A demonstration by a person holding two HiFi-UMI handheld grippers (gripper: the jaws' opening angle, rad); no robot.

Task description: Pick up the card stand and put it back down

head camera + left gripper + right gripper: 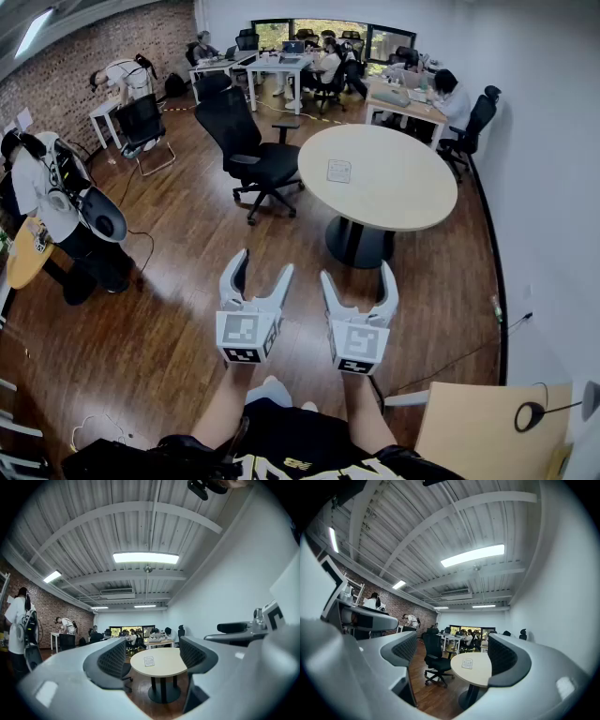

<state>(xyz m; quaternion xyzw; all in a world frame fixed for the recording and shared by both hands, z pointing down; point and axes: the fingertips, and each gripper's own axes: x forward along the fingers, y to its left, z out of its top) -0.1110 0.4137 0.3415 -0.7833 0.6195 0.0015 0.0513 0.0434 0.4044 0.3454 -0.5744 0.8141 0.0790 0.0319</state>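
Note:
A small card stand [338,171] with a printed card stands near the middle of the round beige table [412,202], well ahead of me. It also shows in the left gripper view as the card stand [149,661] and in the right gripper view as the card stand [467,663]. My left gripper [262,265] and right gripper [354,276] are held side by side above the wooden floor, short of the table. Both are open with nothing between their jaws, and both point level toward the table.
A black office chair [246,141] stands left of the table. Another black chair [473,127] sits at its far right. A person with equipment [56,202] stands at the left by a small round table [23,258]. Desks with seated people fill the far end. A wooden board [473,427] lies at lower right.

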